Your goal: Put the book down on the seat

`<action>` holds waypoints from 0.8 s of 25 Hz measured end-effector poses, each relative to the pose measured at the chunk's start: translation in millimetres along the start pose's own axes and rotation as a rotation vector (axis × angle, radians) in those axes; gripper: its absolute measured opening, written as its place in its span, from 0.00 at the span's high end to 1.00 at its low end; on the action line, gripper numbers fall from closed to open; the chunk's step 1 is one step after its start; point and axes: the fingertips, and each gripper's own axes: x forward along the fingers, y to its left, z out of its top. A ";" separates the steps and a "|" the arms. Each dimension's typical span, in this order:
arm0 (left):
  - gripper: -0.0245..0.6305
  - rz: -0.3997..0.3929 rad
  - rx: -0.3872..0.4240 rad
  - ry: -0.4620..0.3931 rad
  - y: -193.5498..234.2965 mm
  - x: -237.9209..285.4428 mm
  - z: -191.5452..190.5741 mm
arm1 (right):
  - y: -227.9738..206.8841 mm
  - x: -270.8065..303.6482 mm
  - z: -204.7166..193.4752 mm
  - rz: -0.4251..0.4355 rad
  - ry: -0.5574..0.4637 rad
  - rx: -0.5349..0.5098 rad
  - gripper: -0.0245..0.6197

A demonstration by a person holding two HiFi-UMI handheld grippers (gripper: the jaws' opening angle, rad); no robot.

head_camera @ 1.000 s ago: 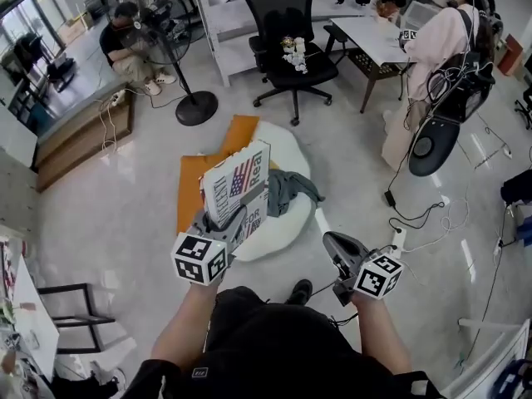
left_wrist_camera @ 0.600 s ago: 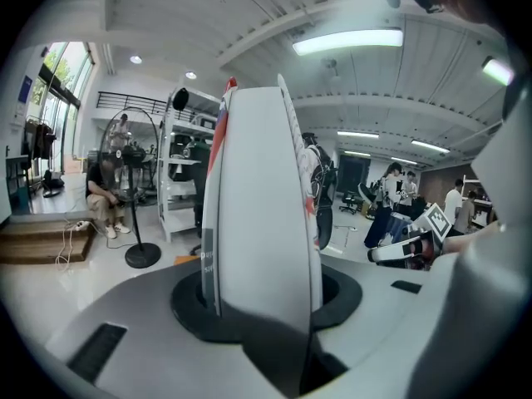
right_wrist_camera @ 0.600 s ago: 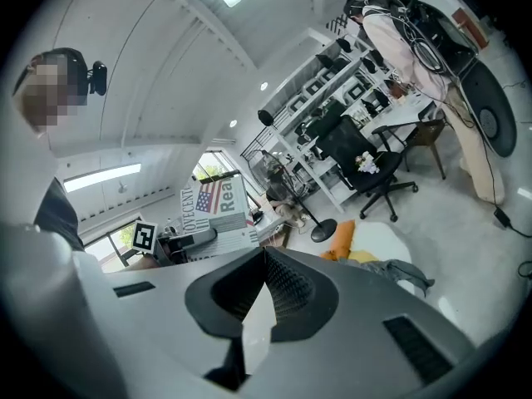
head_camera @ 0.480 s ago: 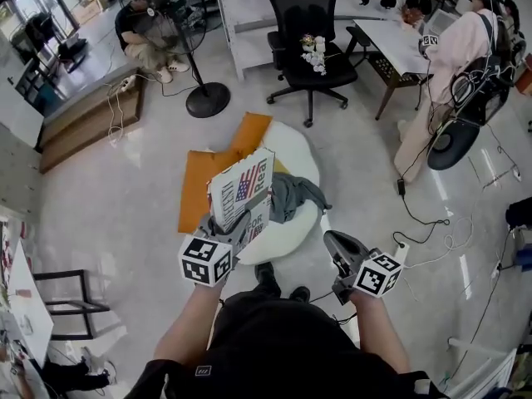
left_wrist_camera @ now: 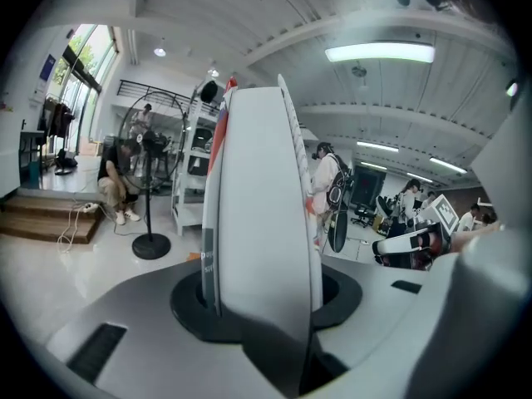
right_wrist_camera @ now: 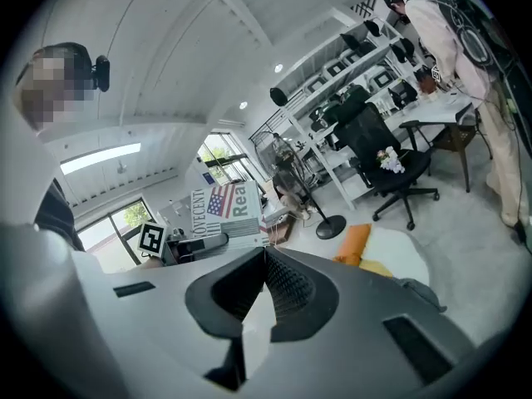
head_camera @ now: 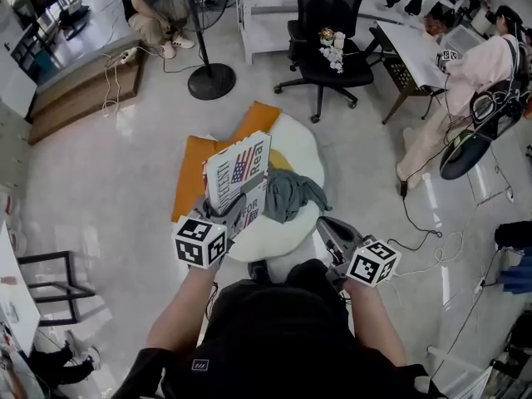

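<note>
One white, flag-printed book stood clamped in the left gripper, now closer over the round white seat and nearly ready for lowering; the right gripper had its jaws together, empty.

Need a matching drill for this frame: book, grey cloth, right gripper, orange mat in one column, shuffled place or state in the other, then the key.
Things
1. book
2. grey cloth
3. right gripper
4. orange mat

Place or state
A. on the floor beside the white seat
B. jaws together, nothing between them
C. lying on the white seat
D. clamped in the left gripper, held over the seat

Pairs: 1-D, 2-C, 3-B, 4-A
</note>
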 end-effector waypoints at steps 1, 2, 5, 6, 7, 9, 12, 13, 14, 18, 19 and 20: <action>0.72 0.004 -0.018 0.012 5.6 3.6 -3.8 | -1.9 7.4 -3.1 0.006 0.016 0.013 0.94; 0.72 0.009 -0.032 0.023 10.6 7.9 -8.3 | -5.4 13.8 -6.5 0.015 0.032 0.028 0.94; 0.72 0.041 -0.084 0.063 24.7 25.6 -27.8 | -28.4 27.7 -22.3 0.019 0.102 0.087 0.94; 0.72 0.051 -0.111 0.073 28.1 31.3 -34.2 | -37.1 31.6 -28.5 0.017 0.135 0.102 0.94; 0.72 0.056 -0.134 0.078 30.8 36.8 -39.3 | -44.7 36.9 -33.6 0.017 0.168 0.109 0.94; 0.72 0.055 -0.149 0.095 35.8 47.4 -50.4 | -56.8 52.3 -43.0 0.023 0.222 0.104 0.94; 0.72 0.054 -0.139 0.133 47.8 66.7 -75.5 | -75.8 82.4 -56.4 0.024 0.264 0.091 0.94; 0.72 0.055 -0.144 0.142 53.2 74.9 -84.6 | -83.9 93.3 -62.1 0.022 0.273 0.094 0.94; 0.72 0.055 -0.153 0.149 58.4 83.3 -94.0 | -91.8 103.9 -69.6 0.022 0.284 0.099 0.94; 0.72 0.041 -0.181 0.182 71.5 111.0 -135.3 | -113.6 138.4 -104.7 0.031 0.323 0.109 0.94; 0.72 0.036 -0.188 0.191 73.3 115.2 -146.2 | -116.4 145.3 -113.5 0.034 0.327 0.114 0.94; 0.72 0.032 -0.195 0.198 75.4 119.4 -156.9 | -119.7 152.1 -122.5 0.037 0.329 0.121 0.94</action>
